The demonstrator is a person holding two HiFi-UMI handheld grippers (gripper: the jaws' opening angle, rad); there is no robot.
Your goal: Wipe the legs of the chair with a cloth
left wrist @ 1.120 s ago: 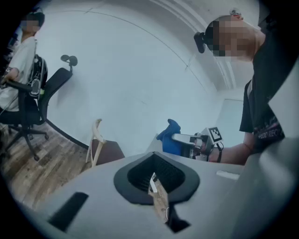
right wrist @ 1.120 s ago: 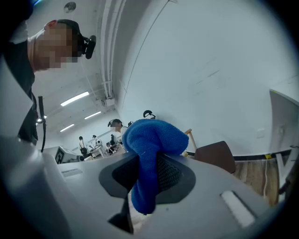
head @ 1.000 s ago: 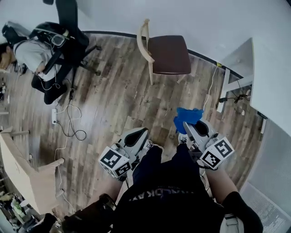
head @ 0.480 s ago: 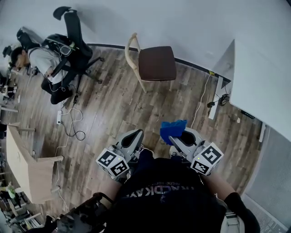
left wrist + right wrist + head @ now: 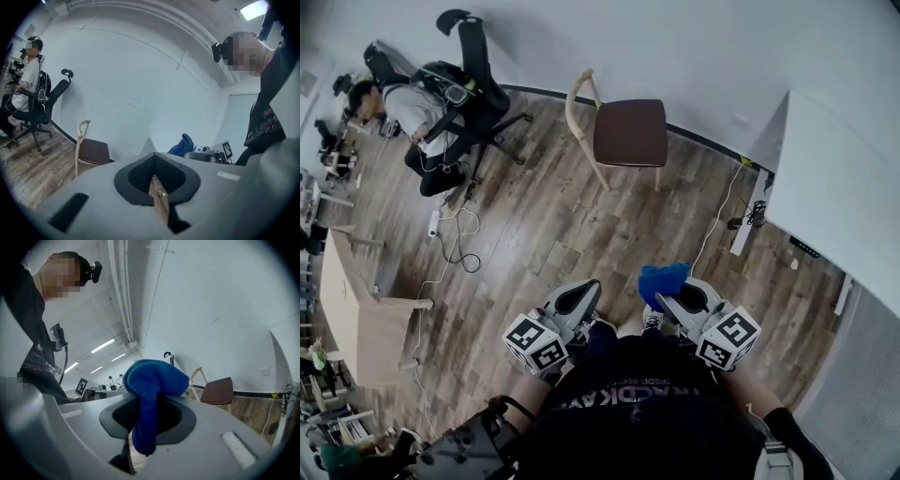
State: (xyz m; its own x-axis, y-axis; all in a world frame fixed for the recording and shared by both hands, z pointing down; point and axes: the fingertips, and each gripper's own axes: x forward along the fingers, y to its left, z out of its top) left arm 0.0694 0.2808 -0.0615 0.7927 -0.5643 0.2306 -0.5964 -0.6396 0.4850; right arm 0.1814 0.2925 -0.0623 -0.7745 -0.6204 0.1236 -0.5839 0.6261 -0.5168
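While the right gripper [image 5: 675, 302] clamps the cloth [image 5: 664, 278], left gripper [image 5: 579, 298] closed and empty, best approach the chair [image 5: 623, 131] and crouch low.

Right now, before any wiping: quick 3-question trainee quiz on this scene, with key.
1. True or false: the left gripper holds the blue cloth.
2. Pick one. The wooden chair with the dark seat is:
A) upright near the wall, apart from both grippers
B) touching the right gripper
C) tipped over on the floor
3. Short answer: who else is in the room, and where?

Key:
1. False. The right gripper is shut on the cloth; the left gripper is shut with nothing in it.
2. A
3. A person seated on a black office chair, at the far left of the head view.
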